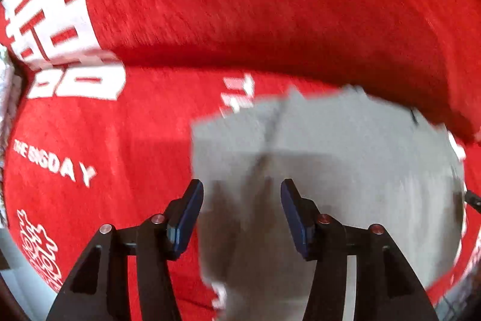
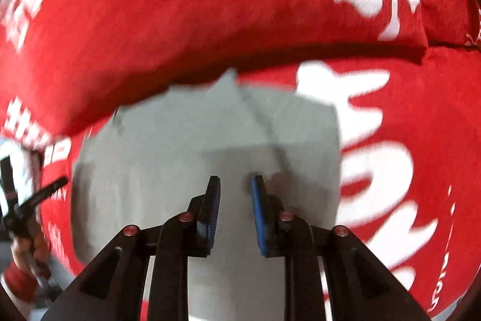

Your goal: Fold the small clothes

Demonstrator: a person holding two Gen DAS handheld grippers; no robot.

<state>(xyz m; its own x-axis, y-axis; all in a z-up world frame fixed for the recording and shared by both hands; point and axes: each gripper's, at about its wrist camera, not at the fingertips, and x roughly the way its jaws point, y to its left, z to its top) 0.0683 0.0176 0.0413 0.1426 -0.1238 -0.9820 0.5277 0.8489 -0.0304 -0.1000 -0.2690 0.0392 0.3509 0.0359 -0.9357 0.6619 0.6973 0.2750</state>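
Note:
A small grey garment point(image 1: 330, 158) lies flat on a red blanket with white lettering point(image 1: 105, 140). In the left wrist view my left gripper point(image 1: 242, 185) is open and empty, hovering over the garment's left part. In the right wrist view the same grey garment point(image 2: 168, 158) fills the middle, with a dark crease running down toward the fingers. My right gripper point(image 2: 236, 181) is open with a narrower gap and holds nothing, over the garment's right part. Both views are motion-blurred.
A red pillow with white characters point(image 1: 270, 5) lies along the far side, right behind the garment; it also shows in the right wrist view point(image 2: 180, 5). The left gripper and the person's hand point(image 2: 27, 218) appear at the left edge of the right wrist view.

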